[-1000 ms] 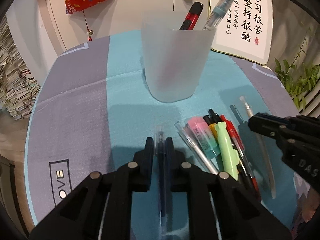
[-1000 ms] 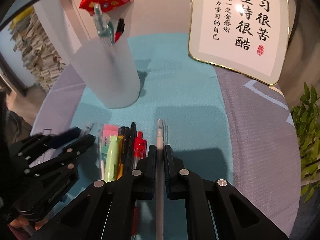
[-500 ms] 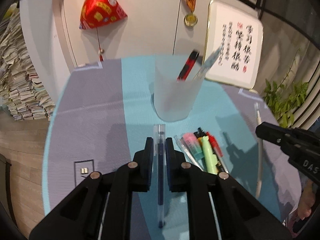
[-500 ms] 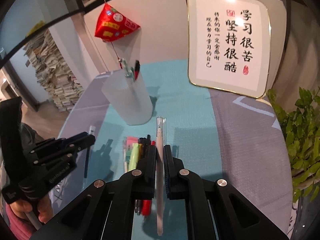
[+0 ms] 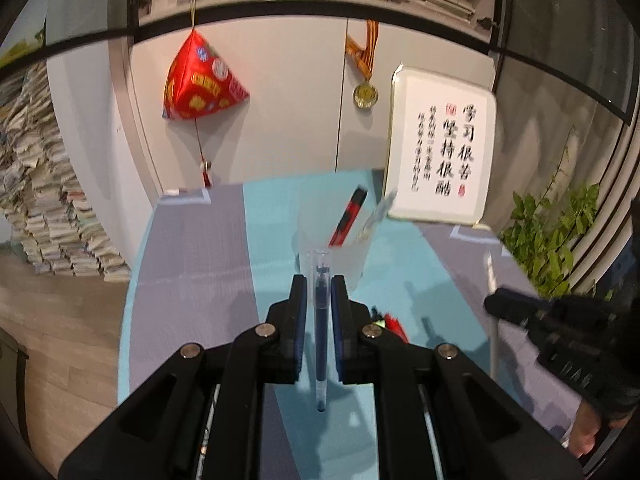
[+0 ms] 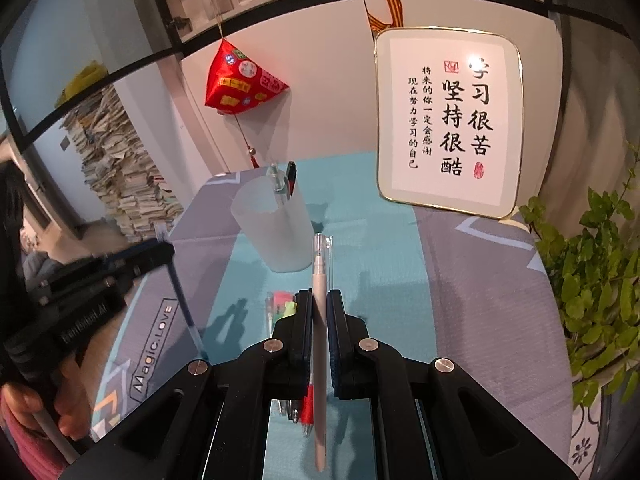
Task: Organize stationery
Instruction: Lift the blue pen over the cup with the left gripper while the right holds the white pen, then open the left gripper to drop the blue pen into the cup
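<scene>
My left gripper (image 5: 319, 285) is shut on a dark blue pen (image 5: 321, 320) with a clear cap, held high above the table. Beyond its tip stands the frosted pen cup (image 5: 336, 248) with a red-black pen (image 5: 349, 216) and a clear pen in it. My right gripper (image 6: 319, 300) is shut on a slim grey-white pen (image 6: 319, 320). The same cup (image 6: 276, 232) stands ahead of it, slightly left. Loose pens and highlighters (image 6: 282, 306) lie on the teal mat below, partly hidden by the fingers. Each gripper appears in the other's view: right gripper (image 5: 496, 304), left gripper (image 6: 166, 250).
A framed calligraphy board (image 6: 448, 120) leans at the table's back right. A green plant (image 6: 596, 272) stands off the right edge. A red hanging ornament (image 5: 200, 84) and a medal (image 5: 365, 92) hang on the cabinet behind. Stacked papers (image 5: 44, 200) fill the floor to the left.
Both grippers have risen off the table with their pens, and the views have tilted up, so the cup and loose pens look smaller and further away.
</scene>
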`<state>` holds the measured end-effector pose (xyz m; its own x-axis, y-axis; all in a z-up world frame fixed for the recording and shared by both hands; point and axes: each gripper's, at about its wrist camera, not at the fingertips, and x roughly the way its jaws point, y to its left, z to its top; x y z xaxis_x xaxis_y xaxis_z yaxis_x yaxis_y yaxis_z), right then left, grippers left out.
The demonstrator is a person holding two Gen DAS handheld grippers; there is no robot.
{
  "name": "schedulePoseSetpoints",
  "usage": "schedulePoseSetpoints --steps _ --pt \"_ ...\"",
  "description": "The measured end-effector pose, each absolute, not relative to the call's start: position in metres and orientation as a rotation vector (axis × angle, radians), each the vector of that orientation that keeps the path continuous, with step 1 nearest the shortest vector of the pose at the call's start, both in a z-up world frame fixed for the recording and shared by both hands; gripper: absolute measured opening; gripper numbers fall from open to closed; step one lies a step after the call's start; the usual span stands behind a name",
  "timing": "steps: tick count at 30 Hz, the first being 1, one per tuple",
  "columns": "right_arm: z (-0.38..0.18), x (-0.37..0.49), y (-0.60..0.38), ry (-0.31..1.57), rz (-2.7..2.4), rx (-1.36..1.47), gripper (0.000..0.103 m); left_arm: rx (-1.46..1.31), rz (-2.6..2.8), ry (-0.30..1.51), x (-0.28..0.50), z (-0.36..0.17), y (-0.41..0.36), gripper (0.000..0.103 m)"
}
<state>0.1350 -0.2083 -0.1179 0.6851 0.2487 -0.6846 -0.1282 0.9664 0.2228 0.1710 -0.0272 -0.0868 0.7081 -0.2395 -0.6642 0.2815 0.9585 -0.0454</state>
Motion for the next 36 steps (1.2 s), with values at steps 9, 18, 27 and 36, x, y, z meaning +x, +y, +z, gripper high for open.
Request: schedulePoseSetpoints --steps 9,18,27,36 --pt "-0.119 0.133 -0.208 0.791 0.217 0.158 0.008 0.094 -0.278 0.58 0.196 -0.027 -0.046 0.01" --pt "-0.117 0.134 -0.217 0.785 0.192 0.162 0.008 0.067 -0.274 0.54 0.242 -0.019 -0.06 0.01" --pt "-0.117 0.14 -0.23 0.785 0.156 0.177 0.008 0.049 -0.257 0.631 0.271 -0.071 -0.06 0.01" --pt "-0.123 0.144 -0.227 0.799 0.163 0.182 0.008 0.05 -0.27 0.673 0.262 -0.09 -0.056 0.01"
